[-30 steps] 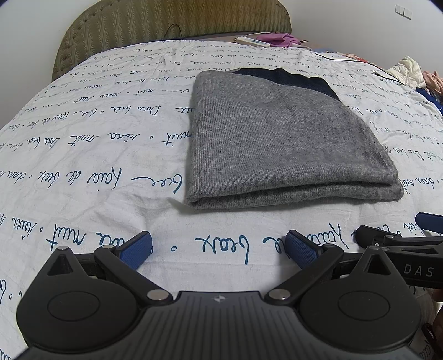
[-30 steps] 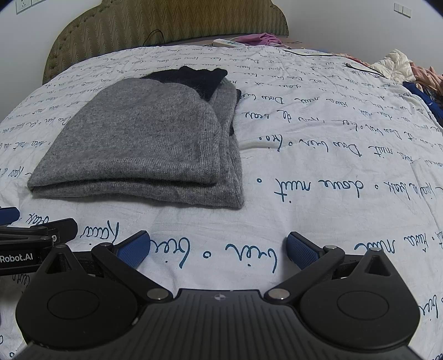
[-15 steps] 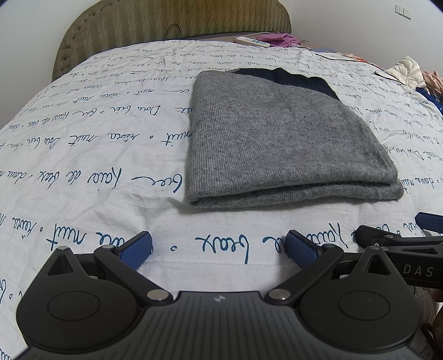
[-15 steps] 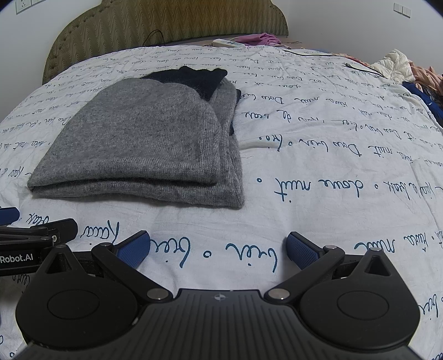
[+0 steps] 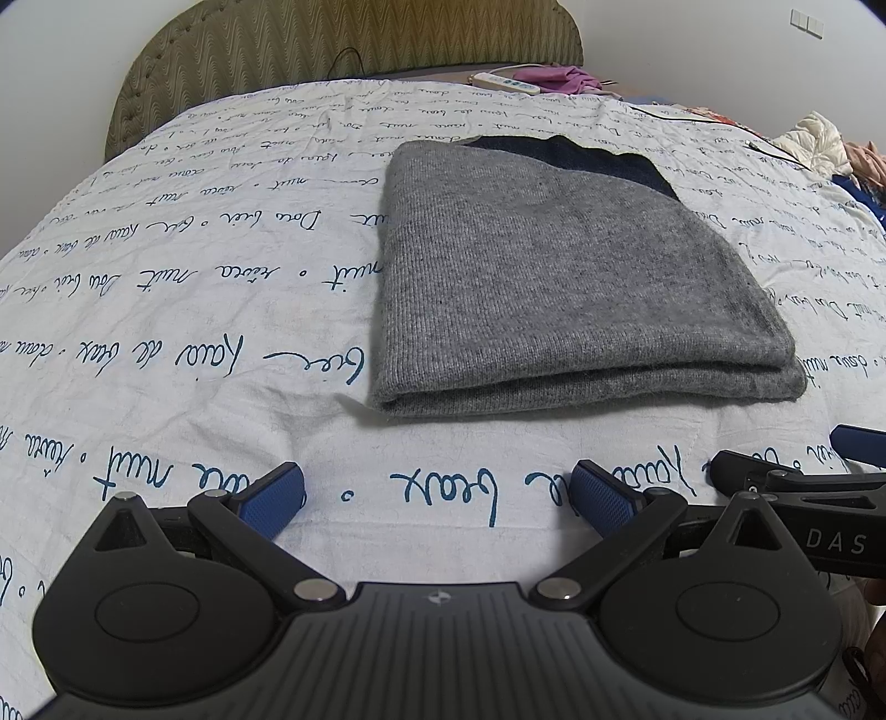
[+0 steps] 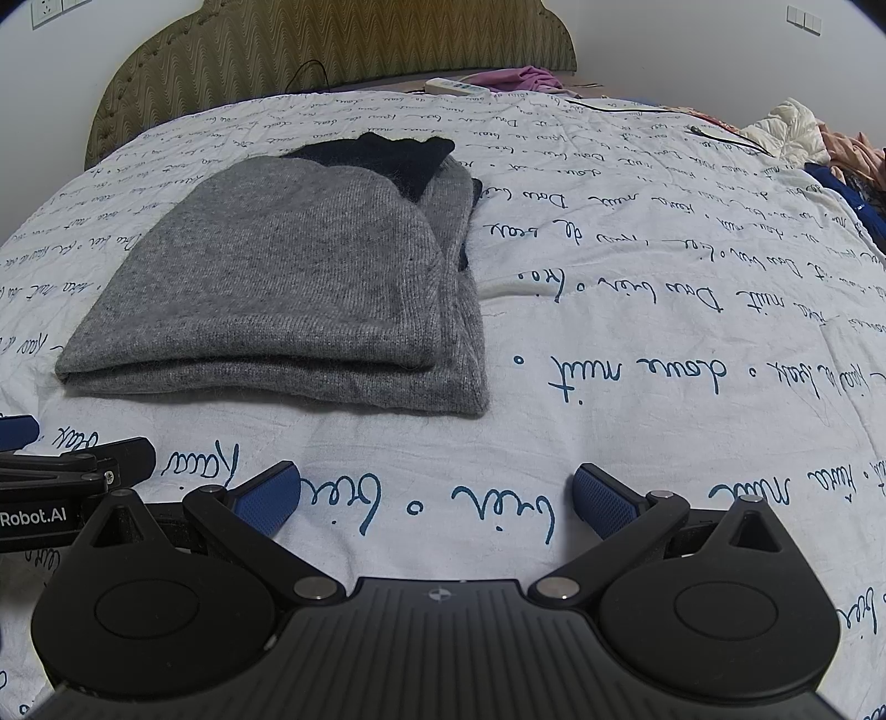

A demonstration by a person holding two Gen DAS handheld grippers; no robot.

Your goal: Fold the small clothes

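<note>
Grey knit sweater [image 5: 559, 277] lies folded into a neat stack on a white bedsheet [image 5: 166, 332] printed with blue handwriting, a dark navy panel [image 5: 587, 158] showing at its far edge. Left gripper [image 5: 437, 495] hovers just short of the fold's near edge, its blue-padded fingers [image 5: 274, 495] spread wide and holding nothing. Right gripper [image 6: 434, 495] sits alongside, likewise released and empty, with the sweater [image 6: 288, 277] ahead and to its left. Each tool's tip appears at the edge of the other's view. Behind the bed stands an olive padded headboard [image 6: 332, 50]; a white power strip [image 6: 454, 86] and crumpled clothing [image 6: 803, 133] rest near the far side.
</note>
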